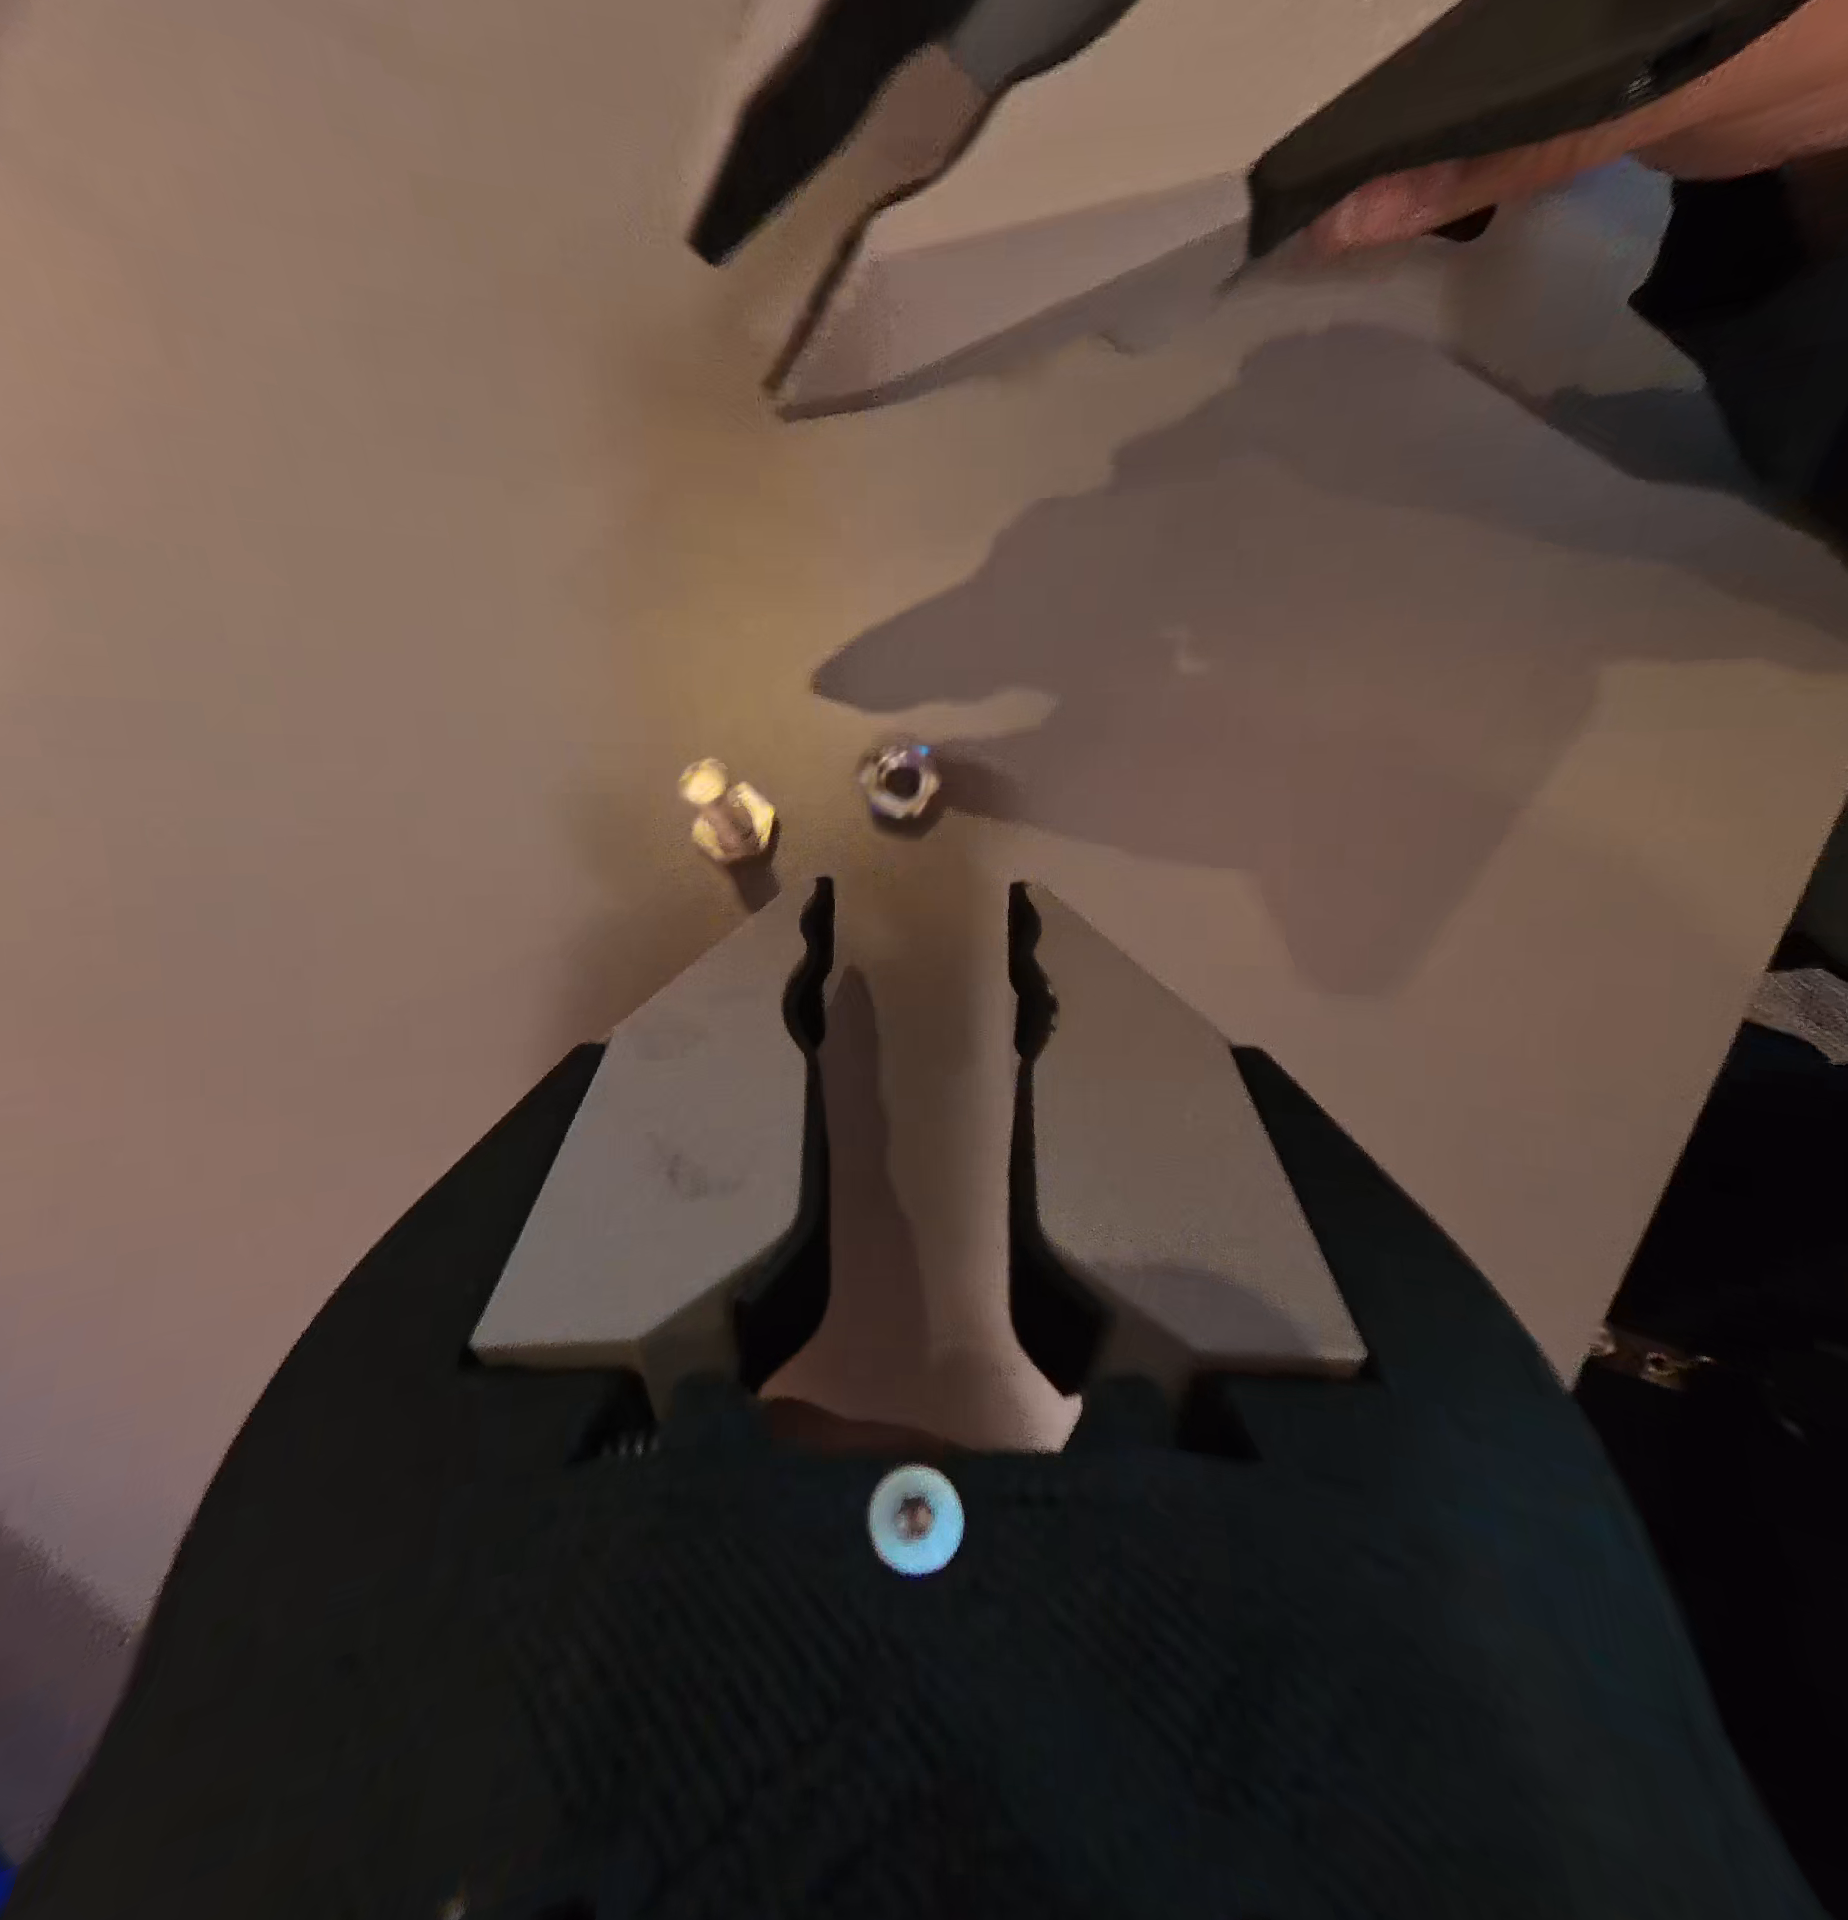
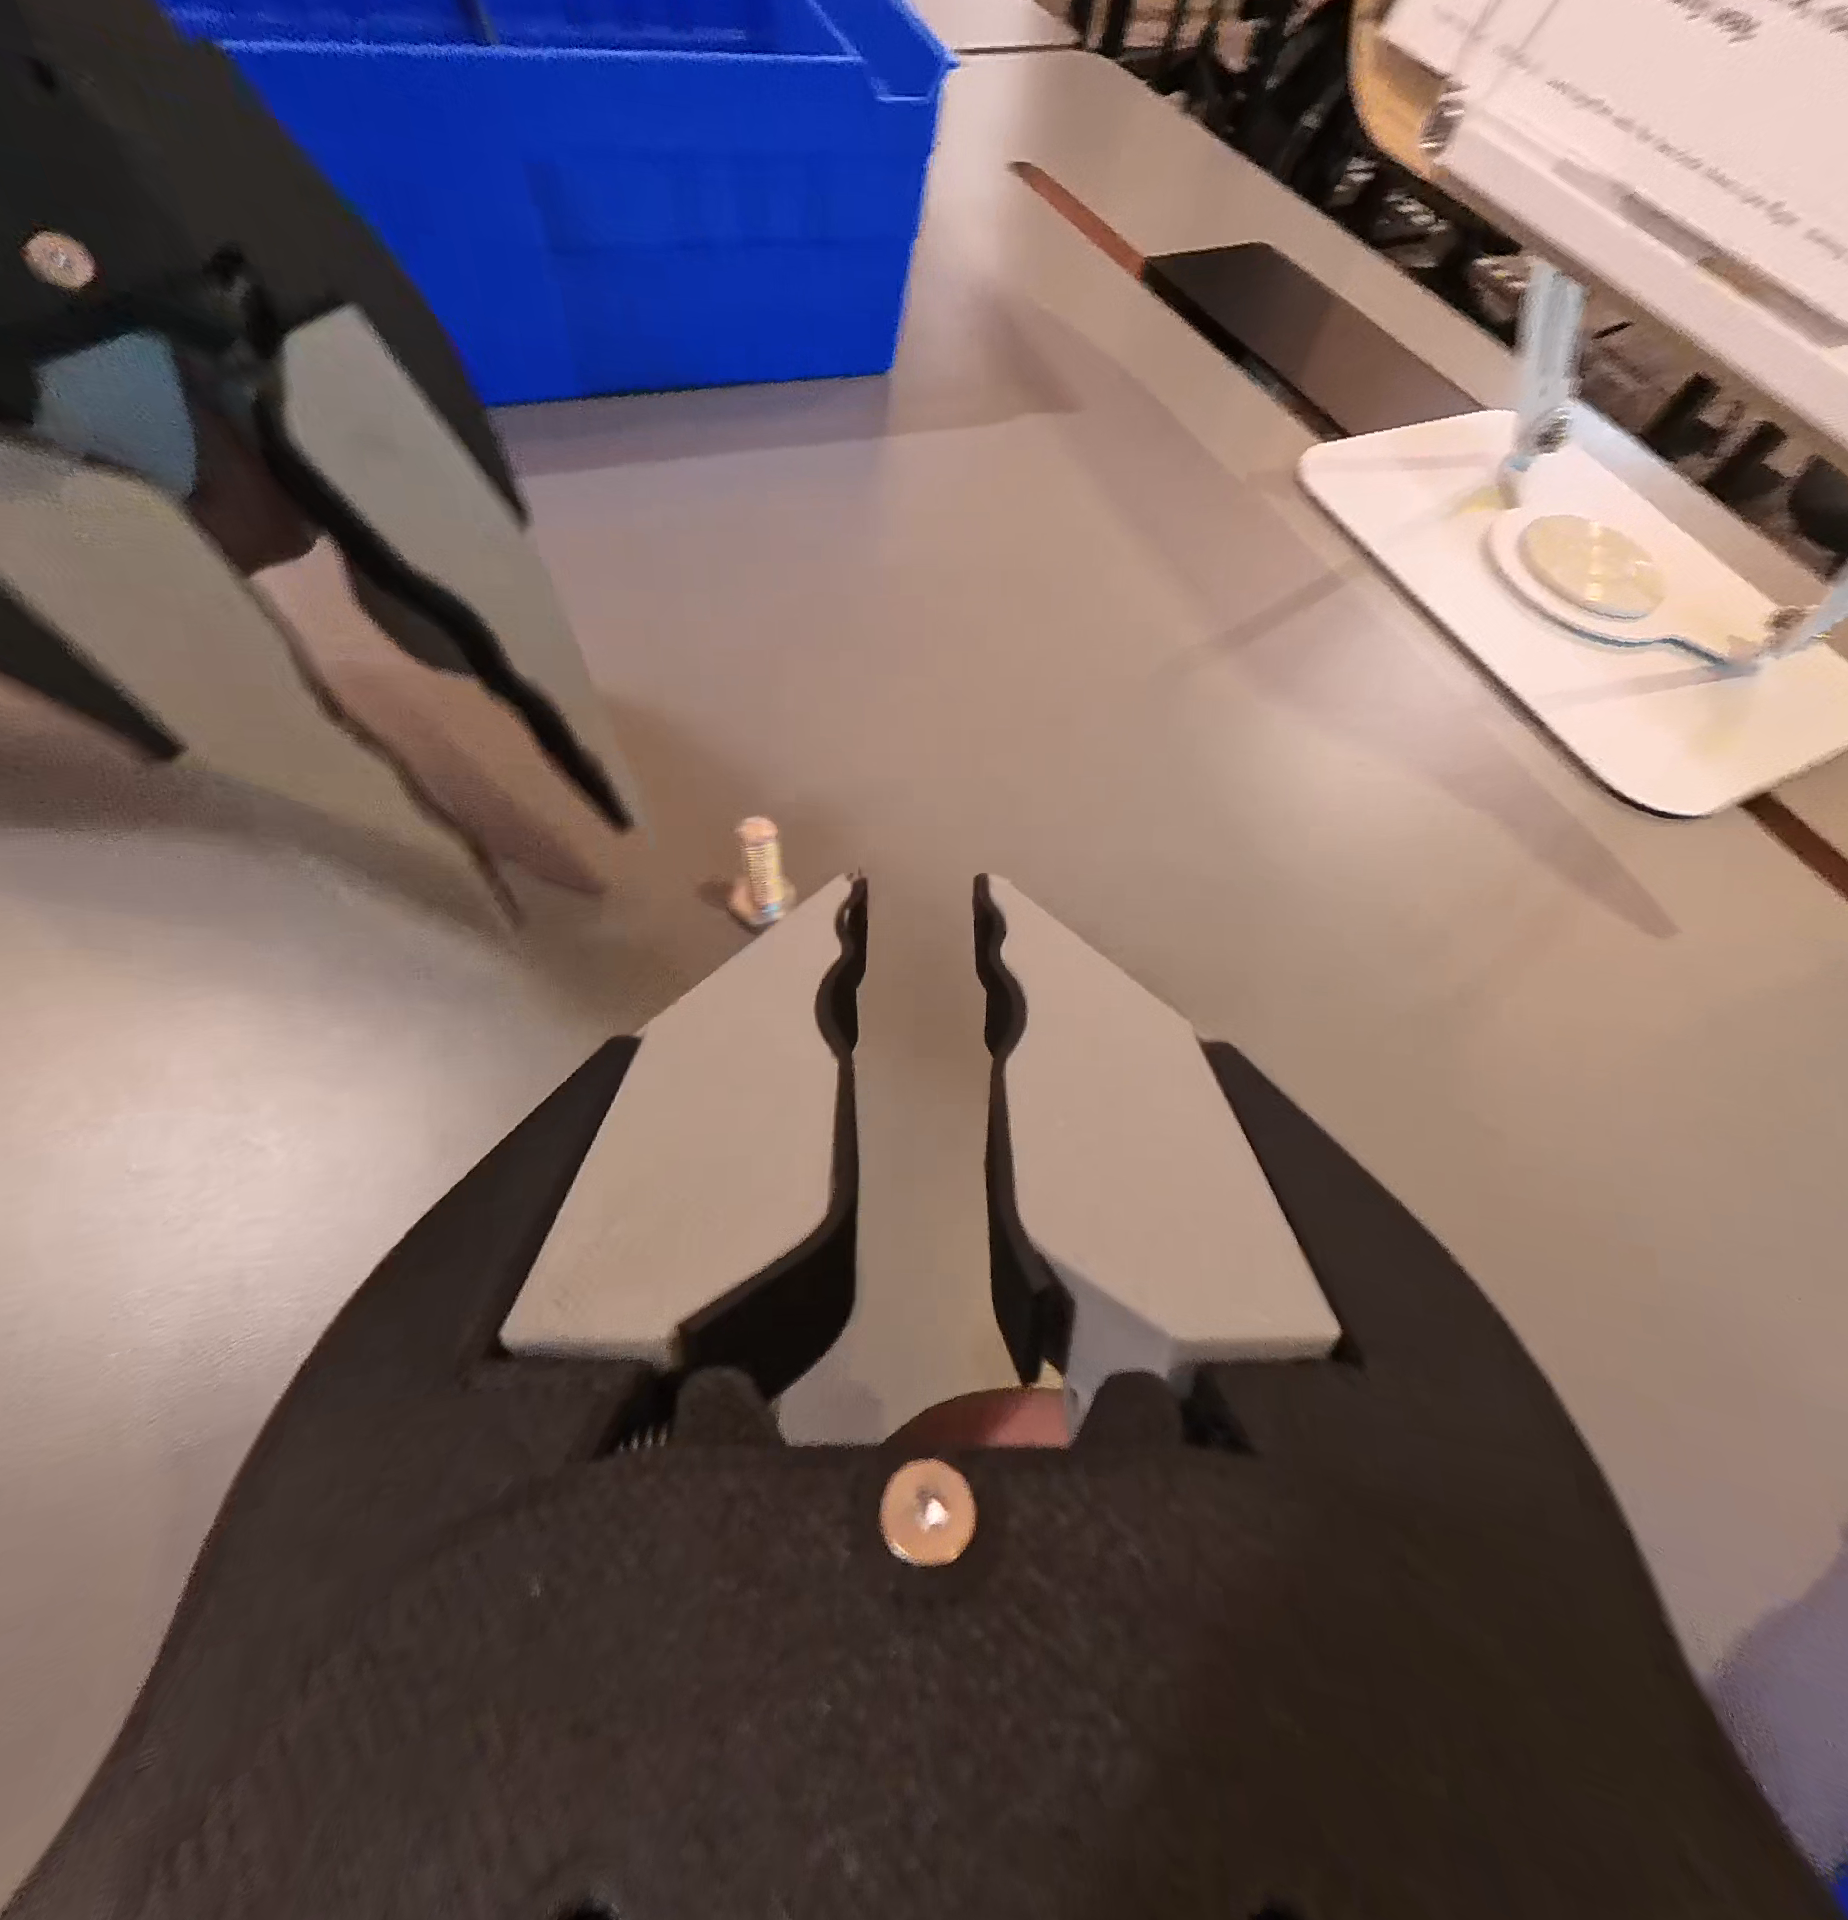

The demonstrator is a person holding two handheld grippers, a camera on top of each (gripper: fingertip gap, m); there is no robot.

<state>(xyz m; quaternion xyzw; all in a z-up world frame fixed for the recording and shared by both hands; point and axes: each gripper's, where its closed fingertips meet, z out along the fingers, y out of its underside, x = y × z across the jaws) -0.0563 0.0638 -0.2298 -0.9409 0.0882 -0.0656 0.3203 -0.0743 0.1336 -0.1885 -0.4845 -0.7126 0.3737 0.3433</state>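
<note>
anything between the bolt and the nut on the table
Nothing: in the left wrist view only bare table separates the bolt and the nut.

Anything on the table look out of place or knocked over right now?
Nothing looks damaged or spilled. A loose bolt lies tipped on its side on the grey table, with a separate nut lying beside it, apart. Both sit just ahead of the open left tool. The right tool is open, empty.
</note>
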